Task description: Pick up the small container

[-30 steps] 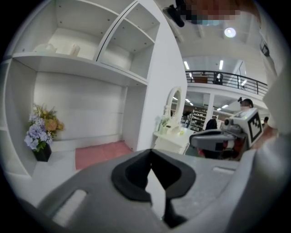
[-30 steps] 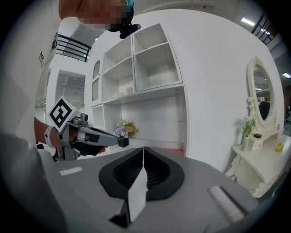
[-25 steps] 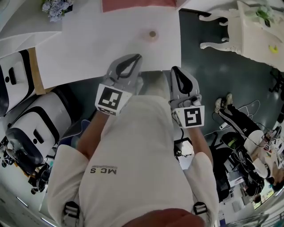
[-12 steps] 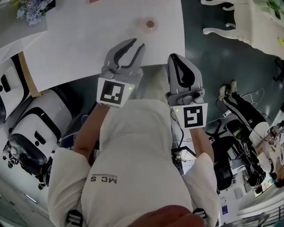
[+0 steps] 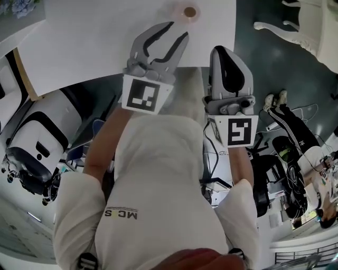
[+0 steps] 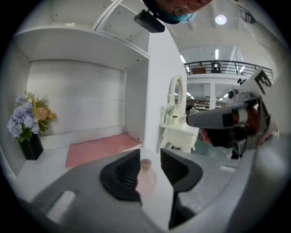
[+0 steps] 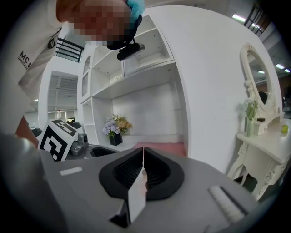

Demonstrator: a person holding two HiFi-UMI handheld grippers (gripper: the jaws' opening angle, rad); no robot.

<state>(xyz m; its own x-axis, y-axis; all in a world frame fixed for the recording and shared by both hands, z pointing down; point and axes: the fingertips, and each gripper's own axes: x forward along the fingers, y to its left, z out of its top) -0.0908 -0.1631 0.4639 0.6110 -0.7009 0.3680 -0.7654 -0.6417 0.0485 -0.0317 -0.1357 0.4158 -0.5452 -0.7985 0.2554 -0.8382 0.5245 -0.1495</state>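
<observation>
A: Two grippers up. Left gripper (image 5: 178,29) state?
B: Jaws moderately apart and opening. Pads press on nothing.
A: Where's the small container (image 5: 189,11)?
B: Upright on the white worktop (image 5: 95,47), just ahead of the left gripper's tips. In the left gripper view it shows through the gap between the pads, beyond them, with no contact. It has a pale pink round body and a tan stopper.
A: Right gripper (image 5: 224,50)?
B: Jaws closed flat together. It sits beside the left gripper, on its right, tips at the worktop's near edge and farther back from the container.
A: Any readable writing?
B: Only the shirt (image 5: 158,174): the back print reads roughly "MC S". Any label on the container is too small to tell. Each marker cube (image 5: 141,95) carries a black-and-white square pattern.
A: What's beyond the container?
B: A pink mat (image 6: 102,152), farther ahead of the left gripper. Flowers in a black vase (image 6: 27,123) stand off to its left.
</observation>
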